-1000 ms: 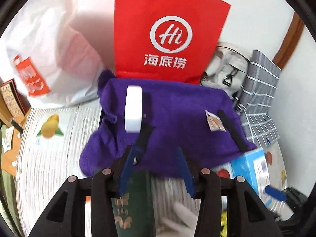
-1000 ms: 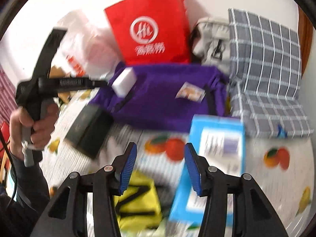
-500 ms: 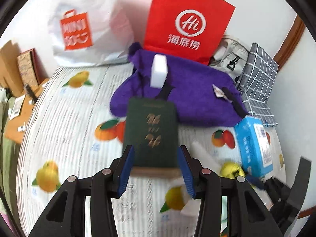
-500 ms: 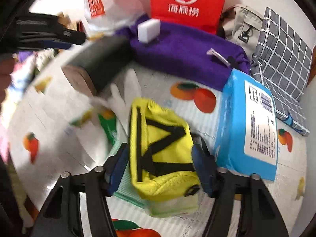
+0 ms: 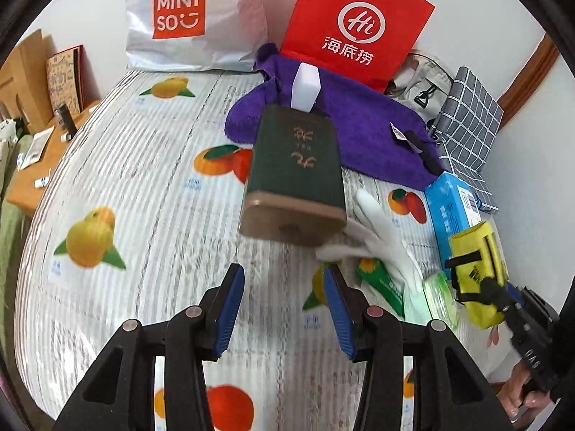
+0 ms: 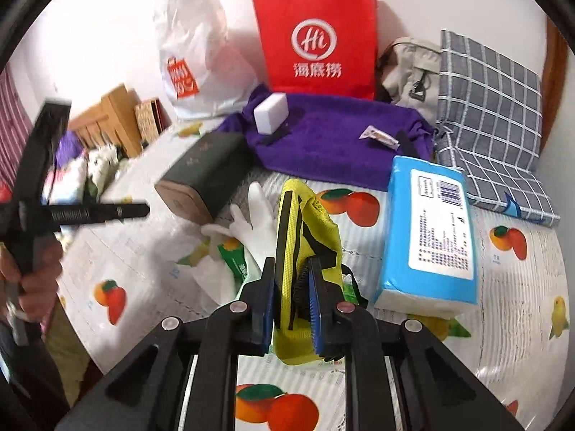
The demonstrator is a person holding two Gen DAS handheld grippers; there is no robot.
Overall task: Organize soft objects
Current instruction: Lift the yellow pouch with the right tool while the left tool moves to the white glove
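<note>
The left gripper hung over the bare middle of the fruit-print tablecloth, its jaws wide apart and holding nothing. Just ahead of it lay the dark green box, its far end against the purple towel by the table's back edge. A white glove sprawled beside the box. Further right, the right gripper had its jaws clamped on the yellow pouch, lifted a little above the cloth — the pick-up step looked done. The next move would call for carrying it clear of the blue tissue pack just beside it. Open room lay toward the front and left edges; the back edge was crowded with bags.
</note>
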